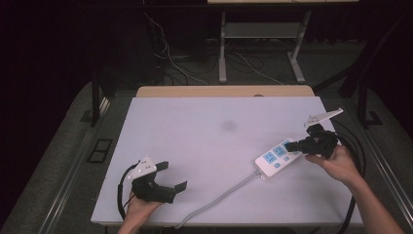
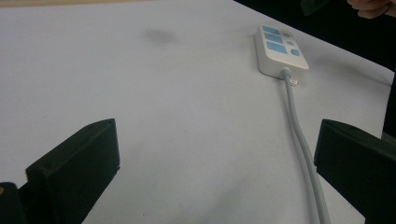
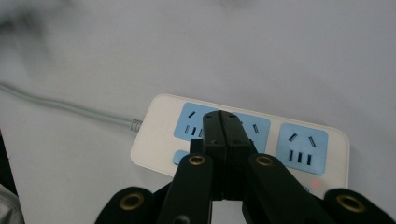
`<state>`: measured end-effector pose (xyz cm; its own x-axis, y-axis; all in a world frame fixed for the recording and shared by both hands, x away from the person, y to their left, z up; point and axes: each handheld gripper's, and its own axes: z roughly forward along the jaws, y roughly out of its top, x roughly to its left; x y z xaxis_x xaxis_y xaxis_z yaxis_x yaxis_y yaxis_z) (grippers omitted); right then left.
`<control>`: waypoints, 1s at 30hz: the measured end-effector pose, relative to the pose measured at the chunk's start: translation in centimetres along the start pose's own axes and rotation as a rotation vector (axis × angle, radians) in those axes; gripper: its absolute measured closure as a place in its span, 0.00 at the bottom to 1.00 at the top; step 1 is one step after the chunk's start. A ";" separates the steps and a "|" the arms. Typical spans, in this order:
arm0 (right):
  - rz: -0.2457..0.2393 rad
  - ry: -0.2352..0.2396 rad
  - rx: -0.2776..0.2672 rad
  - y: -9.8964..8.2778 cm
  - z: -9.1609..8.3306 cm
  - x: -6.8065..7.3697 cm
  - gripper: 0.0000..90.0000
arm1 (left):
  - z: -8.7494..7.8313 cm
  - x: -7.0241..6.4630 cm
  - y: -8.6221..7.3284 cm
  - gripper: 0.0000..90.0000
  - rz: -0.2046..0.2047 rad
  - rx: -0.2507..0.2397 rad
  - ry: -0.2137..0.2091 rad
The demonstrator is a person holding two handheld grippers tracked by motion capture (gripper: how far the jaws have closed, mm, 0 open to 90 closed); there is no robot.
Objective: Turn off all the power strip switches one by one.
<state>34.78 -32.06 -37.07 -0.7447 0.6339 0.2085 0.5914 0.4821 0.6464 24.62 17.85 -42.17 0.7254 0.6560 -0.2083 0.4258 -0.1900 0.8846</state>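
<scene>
Overhead view; two close jaw-level views

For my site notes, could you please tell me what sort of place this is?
Probably a lab or recording room: a white table holding one power strip, loose cables on the floor, and metal stand legs against dark surroundings.

- Left gripper: black plastic body w/ two blocky, flat-faced black jaws; grey three-cornered plate on top w/ small dark dots; black cable looping off the back.
- Right gripper: black too, same grey plate on top, thick black cable trailing behind.
- Right gripper close up: jaws are narrow flat bars w/ tiny screw holes; black link arms below carry brass-coloured round rivets, four visible.
- Left hand & right hand: bare, no gloves; forearms bare, no sleeves in sight.
</scene>
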 end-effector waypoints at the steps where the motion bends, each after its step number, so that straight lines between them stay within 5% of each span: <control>1: 0.000 -0.001 0.001 0.0 0.0 -0.1 1.00 | 0.0 0.0 0.0 0.00 0.000 -0.001 0.001; 30: 0.041 -0.007 0.070 -2.0 2.3 -1.3 1.00 | 0.0 0.0 0.0 0.00 -0.004 0.000 0.000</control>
<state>35.32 -32.45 -40.35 -0.7177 0.6579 0.2282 0.6414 0.4968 0.5847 24.62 17.91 -42.19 0.7238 0.6566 -0.2121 0.4289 -0.1874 0.8837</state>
